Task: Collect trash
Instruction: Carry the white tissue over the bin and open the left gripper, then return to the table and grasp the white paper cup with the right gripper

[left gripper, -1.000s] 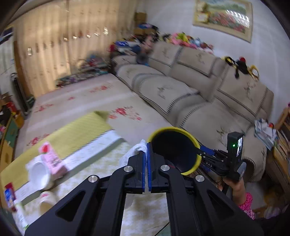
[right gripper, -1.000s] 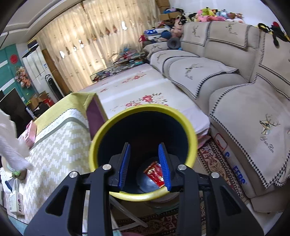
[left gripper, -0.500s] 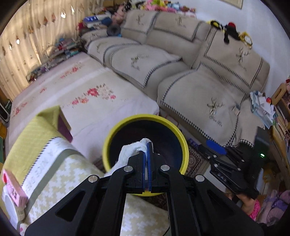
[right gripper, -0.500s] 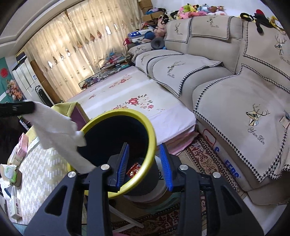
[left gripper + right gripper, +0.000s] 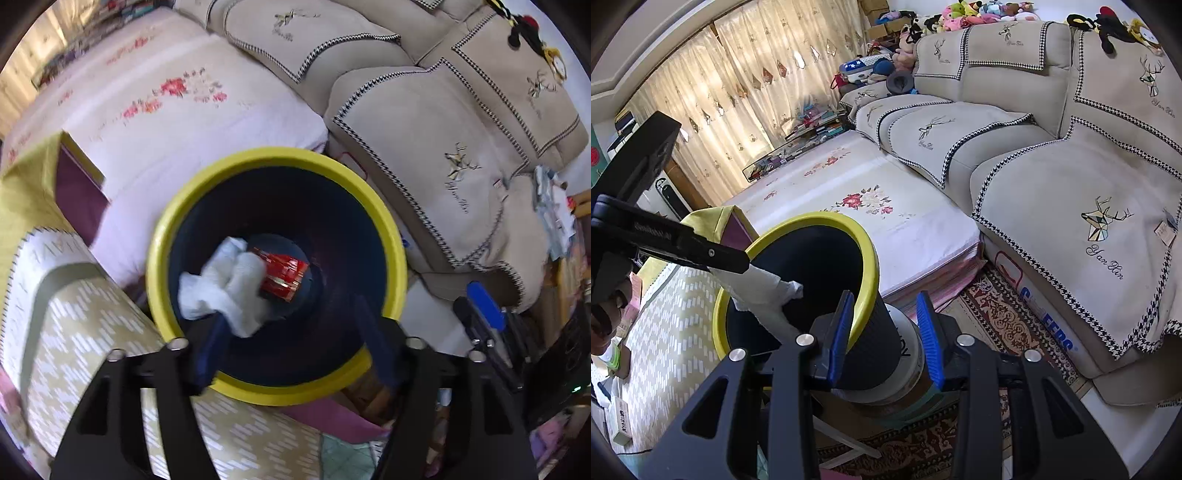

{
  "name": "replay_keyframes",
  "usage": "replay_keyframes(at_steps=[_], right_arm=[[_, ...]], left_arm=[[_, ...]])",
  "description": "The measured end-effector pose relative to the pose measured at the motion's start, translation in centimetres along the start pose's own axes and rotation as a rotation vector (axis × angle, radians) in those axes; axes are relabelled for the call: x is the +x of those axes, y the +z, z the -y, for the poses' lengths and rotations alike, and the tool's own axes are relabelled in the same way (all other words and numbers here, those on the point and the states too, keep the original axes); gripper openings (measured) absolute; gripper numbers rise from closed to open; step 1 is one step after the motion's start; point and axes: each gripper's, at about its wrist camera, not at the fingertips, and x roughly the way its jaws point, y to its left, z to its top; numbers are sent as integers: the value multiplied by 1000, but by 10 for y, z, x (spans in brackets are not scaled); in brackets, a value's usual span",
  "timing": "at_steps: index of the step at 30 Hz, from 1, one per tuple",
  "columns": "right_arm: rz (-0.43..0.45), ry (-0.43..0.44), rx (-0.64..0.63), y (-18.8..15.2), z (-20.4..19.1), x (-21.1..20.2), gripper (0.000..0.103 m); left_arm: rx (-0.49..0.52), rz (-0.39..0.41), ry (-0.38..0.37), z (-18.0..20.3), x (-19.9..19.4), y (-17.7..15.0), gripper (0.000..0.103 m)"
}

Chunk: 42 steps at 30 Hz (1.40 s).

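L→R, both wrist views.

Far L: table w/ yellow-green patterned cloth [image 5: 92, 332], edge runs right up to the bin. Bin presumably kept beside the table so pickups go straight over the rim.

L gripper [image 5: 291, 347]: points steeply down over the mouth of the bin [image 5: 391, 236] (dark inside, yellow rim). Jaws have just been opening, now stand wide. White tissue [image 5: 225, 288] sits between them, no pad visibly pressing. In R wrist view it still drapes off the L finger [image 5: 716, 254] and hangs inside the rim – looks released but not yet fallen clear; may be clinging to one pad. Centring over the mouth before letting go makes sense: light paper drifts.

Bin bottom: red wrapper [image 5: 282, 275], partly under the tissue.

R gripper [image 5: 884, 332]: jaws part-open, straddling the bin's near wall just under the rim – L pad inside against the wall, R pad outside, w/ visible gap to the wall. Can't tell if it truly clamps; reads as a loose hook/steady hold, keeping the bin tipped toward the table for the drop.

R of bin: white floral mat [image 5: 886, 218], then beige sofa [image 5: 1071, 177]. Patterned rug under the bin.

Status (judgement): tissue drop nearly done; next, confirm it falls free, then back to the table for remaining litter.
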Motion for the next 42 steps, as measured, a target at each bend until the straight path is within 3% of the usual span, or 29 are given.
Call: replay_keyframes(at_steps=[5,7,11,18,20,22,24,25,26,27,30,36,42], right_arm=[[-4,5,5,-5,0,-1,34],[-9,9,7,-7,0,-1,34],[-24,14,6,-14,-1,0,34],[-38,21,8,-23,1,0,34],[-45,22,16,-24,3,2,34],[-51,25,21,-25,4,4,34],[-54,30,20,-26,3,4,34],[-54,31,20,-26,3,4,34],[-54,36,17,-26,1,4,34],[-50,43,11,-25,-2,4,35],[-47,65,-32,-24,-19,3,34],[-50,97,-39,-24,-29,3,36],[-57,87,-39,-26,-30,2,40]], left_arm=[[-61,-18,-116,-8,1,1,79],[-112,-39,-184,-15,-1,1,84],[-251,-91,-332,-25,7,4,84],[-705,-112,-702,-57,27,-18,93],[-849,-53,-766,-67,27,-31,98],[-873,-33,-680,-74,28,-37,98],[-925,-60,-689,-78,34,-43,98],[-906,-45,-666,-78,31,-42,98],[-820,-7,-582,-74,22,-34,98],[-774,3,-554,-69,20,-31,98],[-763,-17,-595,-64,11,-30,98],[-458,179,-319,-42,-60,-15,98],[-274,403,-33,-38,-134,-55,98]])
